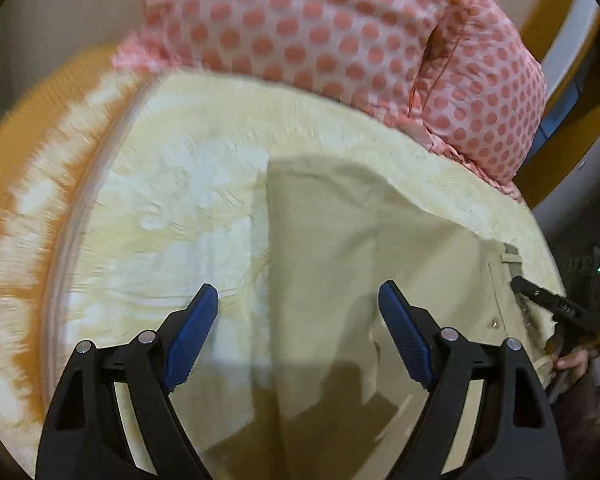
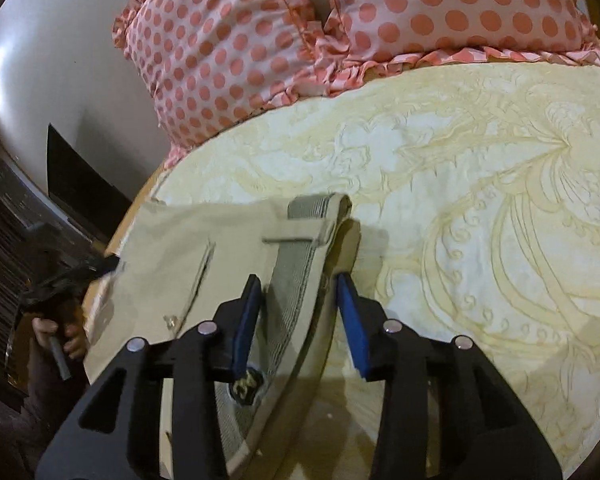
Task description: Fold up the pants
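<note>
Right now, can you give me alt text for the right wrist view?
The right tool, open, straddles the grey-lined waistband of beige pants lying on a cream patterned bedspread. Pink polka-dot pillows lie behind, and the left tool shows at the pants' left edge.

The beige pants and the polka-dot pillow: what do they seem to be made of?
The beige pants look like matte woven cotton twill, with stitched seams and a ribbed inner waistband. The pink polka-dot pillow seems smooth, slightly glossy fabric, perhaps satin or polyester, with ruffled edges.
</note>
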The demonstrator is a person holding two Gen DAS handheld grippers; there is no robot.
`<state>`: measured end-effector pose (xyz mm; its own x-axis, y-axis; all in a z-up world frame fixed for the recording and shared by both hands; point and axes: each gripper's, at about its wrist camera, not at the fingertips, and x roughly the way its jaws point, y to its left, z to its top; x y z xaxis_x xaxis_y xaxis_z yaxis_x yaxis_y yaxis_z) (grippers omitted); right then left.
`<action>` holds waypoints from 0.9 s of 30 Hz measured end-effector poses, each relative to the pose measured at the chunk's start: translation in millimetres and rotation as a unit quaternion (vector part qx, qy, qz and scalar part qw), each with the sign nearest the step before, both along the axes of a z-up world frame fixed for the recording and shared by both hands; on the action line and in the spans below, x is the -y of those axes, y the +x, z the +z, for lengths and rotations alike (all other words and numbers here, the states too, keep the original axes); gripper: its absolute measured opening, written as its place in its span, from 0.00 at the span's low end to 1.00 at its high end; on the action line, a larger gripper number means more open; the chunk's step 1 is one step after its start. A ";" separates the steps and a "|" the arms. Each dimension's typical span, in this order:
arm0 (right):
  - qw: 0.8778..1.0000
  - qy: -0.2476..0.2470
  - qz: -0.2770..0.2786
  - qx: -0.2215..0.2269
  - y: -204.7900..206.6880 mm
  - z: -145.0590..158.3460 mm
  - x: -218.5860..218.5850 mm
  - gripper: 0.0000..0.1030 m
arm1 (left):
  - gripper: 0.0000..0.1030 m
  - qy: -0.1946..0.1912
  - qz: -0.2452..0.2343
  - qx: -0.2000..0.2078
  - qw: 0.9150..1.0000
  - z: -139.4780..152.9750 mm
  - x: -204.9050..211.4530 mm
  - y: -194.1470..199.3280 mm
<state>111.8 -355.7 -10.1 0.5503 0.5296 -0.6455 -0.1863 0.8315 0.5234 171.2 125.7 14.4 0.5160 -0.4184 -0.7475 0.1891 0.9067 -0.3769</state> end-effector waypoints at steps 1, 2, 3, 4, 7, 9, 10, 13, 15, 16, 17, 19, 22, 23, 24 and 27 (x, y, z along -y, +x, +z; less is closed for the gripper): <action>1.000 0.010 0.002 -0.003 2.8 -0.7 0.8 0.33 | 0.81 -0.011 -0.002 0.002 1.000 -1.1 -0.8 4.2; 1.000 0.018 0.009 -0.001 4.6 -1.8 0.0 0.32 | 0.81 -0.021 -0.010 0.005 1.000 0.3 -0.6 9.3; 1.000 0.020 0.015 0.002 5.5 -3.1 -1.5 0.29 | 0.79 -0.040 -0.025 -0.002 0.999 0.0 1.3 14.7; 0.999 0.023 0.022 0.004 6.7 -4.3 -2.1 0.22 | 0.78 -0.054 -0.034 -0.005 0.998 -0.5 2.8 19.2; 0.998 0.047 0.043 0.003 4.3 -7.4 -2.0 0.10 | 0.54 -0.040 -0.035 -0.019 0.998 -6.9 12.8 28.5; 0.997 0.051 0.051 0.010 1.7 -3.3 -1.6 0.09 | 0.19 -0.029 -0.040 -0.013 0.999 -3.3 16.3 27.1; 0.996 0.066 0.053 0.009 2.8 -0.2 1.0 0.09 | 0.13 -0.040 -0.042 -0.012 0.998 -0.4 14.7 27.2; 0.995 0.082 0.054 0.007 12.6 9.5 5.1 0.09 | 0.07 -0.042 -0.042 0.005 0.998 15.6 18.8 32.9; 0.996 0.064 0.051 0.022 29.9 23.5 5.4 0.09 | 0.06 -0.010 -0.048 0.028 0.998 29.4 36.8 45.3; 0.997 0.052 0.043 0.035 43.6 33.3 7.0 0.09 | 0.06 0.003 -0.045 0.040 0.998 36.3 50.0 57.6; 0.998 0.044 0.034 0.043 54.7 39.4 9.9 0.09 | 0.06 0.008 -0.042 0.045 0.998 39.6 56.8 68.9; 0.998 0.019 0.000 0.064 83.9 50.9 18.9 0.09 | 0.07 0.018 -0.026 0.063 0.998 43.6 71.1 99.6; 0.997 -0.037 -0.049 0.055 121.1 48.1 28.1 0.25 | 0.15 0.061 0.003 0.057 0.996 35.5 92.1 147.9; 0.994 -0.075 -0.078 0.034 127.4 45.1 31.8 0.28 | 0.17 0.092 0.023 0.042 0.995 32.3 95.1 156.4; 0.990 -0.095 -0.100 0.019 126.2 44.2 36.2 0.38 | 0.17 0.112 0.030 0.035 0.993 32.2 94.4 156.5; 0.992 -0.063 -0.096 0.051 92.5 50.7 48.0 0.59 | 0.18 0.168 0.053 0.111 0.978 50.8 84.3 122.5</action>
